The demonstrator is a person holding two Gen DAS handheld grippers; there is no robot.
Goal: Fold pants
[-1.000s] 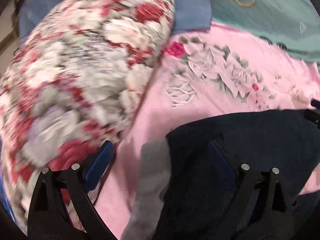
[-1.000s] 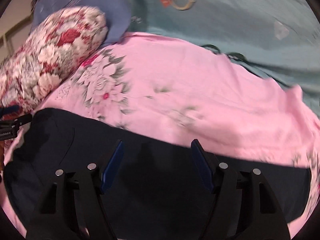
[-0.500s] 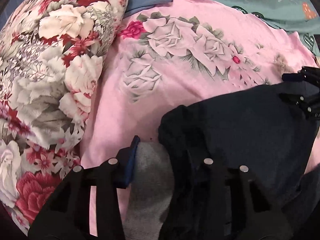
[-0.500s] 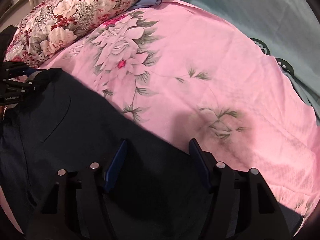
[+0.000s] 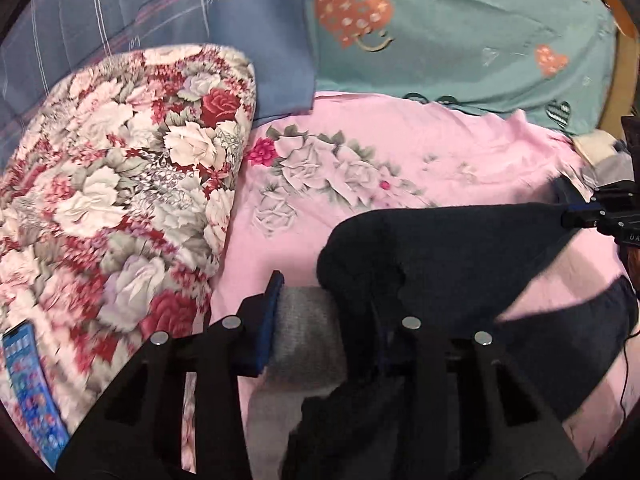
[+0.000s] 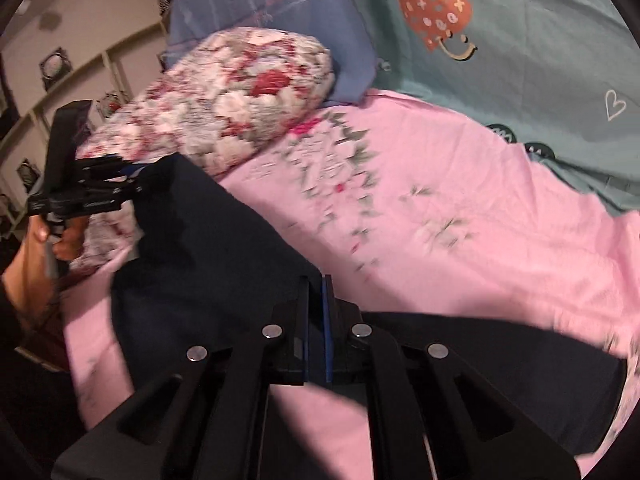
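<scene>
Dark navy pants [image 5: 440,248] with a grey inner waistband [image 5: 308,332] are stretched between my two grippers above a pink floral bedsheet [image 5: 400,136]. My left gripper [image 5: 324,312] is shut on the bunched waistband end. My right gripper [image 6: 316,308] is shut on the pants' edge [image 6: 224,256]. Each gripper shows in the other's view: the right one at the far right [image 5: 592,212], the left one at the far left [image 6: 92,196]. The lifted stretch of pants hangs taut between them.
A red and white floral pillow [image 5: 120,184] lies on the left. Behind it is a blue plaid pillow [image 5: 160,4] and a teal cover with hearts [image 5: 460,32]. A blue patterned phone-like object [image 5: 28,392] lies at the lower left.
My right gripper has closed on the pants' edge. Both grippers have lifted, raising the pants off the sheet. The left gripper keeps its hold on the waistband.
</scene>
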